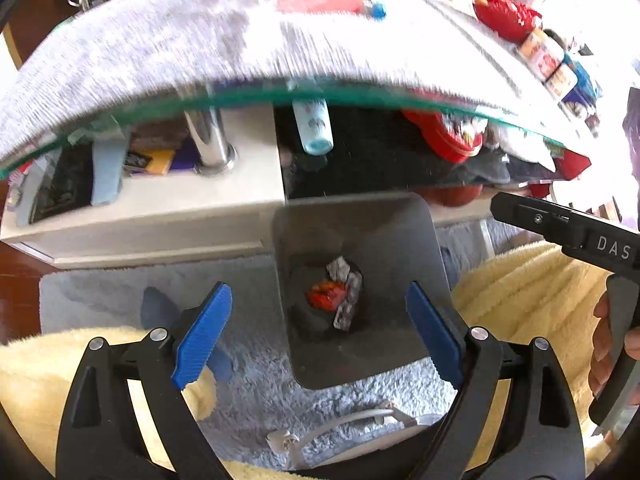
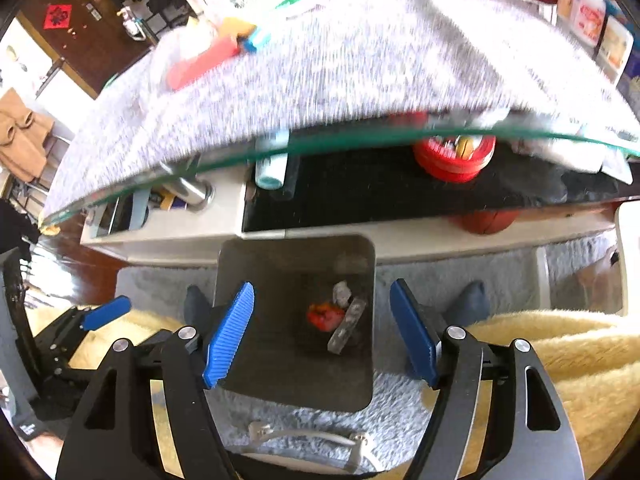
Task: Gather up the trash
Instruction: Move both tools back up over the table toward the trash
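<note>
A grey square trash bin [image 1: 400, 220] stands on the pale rug in front of the low table; it also shows in the right wrist view [image 2: 256, 264]. At its bottom lie a red wrapper [image 1: 326, 295] and crumpled silver wrappers [image 1: 348, 280], which also show in the right wrist view [image 2: 324, 316] [image 2: 346, 324]. My left gripper [image 1: 320, 336] is open and empty above the bin. My right gripper [image 2: 322, 336] is open and empty above the bin too. The right gripper's body [image 1: 560, 228] shows at the right of the left wrist view.
A glass tabletop edge [image 2: 360, 140] with a grey cloth [image 2: 320, 60] lies ahead, holding a red item [image 2: 200, 66] and jars [image 2: 588, 20]. On the shelf under it stand a red tin [image 2: 452, 160] and a blue tube [image 1: 314, 128]. Yellow fleece [image 2: 560, 344] flanks the bin. A white cable [image 2: 304, 436] lies on the rug.
</note>
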`<state>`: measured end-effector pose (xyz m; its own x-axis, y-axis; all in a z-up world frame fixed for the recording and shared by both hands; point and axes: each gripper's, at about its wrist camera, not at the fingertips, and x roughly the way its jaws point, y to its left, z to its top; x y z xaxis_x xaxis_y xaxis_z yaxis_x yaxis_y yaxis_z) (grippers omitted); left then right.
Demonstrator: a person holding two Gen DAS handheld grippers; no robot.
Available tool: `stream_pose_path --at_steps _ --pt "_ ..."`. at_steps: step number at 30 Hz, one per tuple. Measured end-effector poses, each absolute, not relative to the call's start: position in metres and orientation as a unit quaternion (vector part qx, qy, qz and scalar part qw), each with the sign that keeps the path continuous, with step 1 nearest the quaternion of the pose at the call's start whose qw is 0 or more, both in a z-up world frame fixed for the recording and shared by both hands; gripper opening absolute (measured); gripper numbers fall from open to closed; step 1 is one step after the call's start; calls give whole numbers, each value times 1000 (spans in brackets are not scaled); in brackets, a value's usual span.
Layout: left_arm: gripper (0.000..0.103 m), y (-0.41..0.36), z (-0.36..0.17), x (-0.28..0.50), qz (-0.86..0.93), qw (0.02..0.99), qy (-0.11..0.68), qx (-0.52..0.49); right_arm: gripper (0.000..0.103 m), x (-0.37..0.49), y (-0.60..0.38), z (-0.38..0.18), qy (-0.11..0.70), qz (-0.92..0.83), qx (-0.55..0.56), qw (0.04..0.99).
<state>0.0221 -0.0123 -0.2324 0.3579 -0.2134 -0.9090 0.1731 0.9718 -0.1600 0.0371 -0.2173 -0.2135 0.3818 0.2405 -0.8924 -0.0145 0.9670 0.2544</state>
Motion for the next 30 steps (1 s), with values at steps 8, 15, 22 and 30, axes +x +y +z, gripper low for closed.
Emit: stream_pose_path --at_steps 8,15,22,30 --pt "87 5 -190 48 -100 852 514 -26 73 69 -229 -174 508 69 101 853" --pt "87 12 -166 80 -93 867 489 -19 73 103 -225 -156 485 66 95 867" --pt "87 13 -159 117 -92 872 481 -17 73 141 -214 -147 474 72 89 873" --pt "87 18 -165 164 -88 876 474 -25 72 186 -194 -153 474 85 87 872"
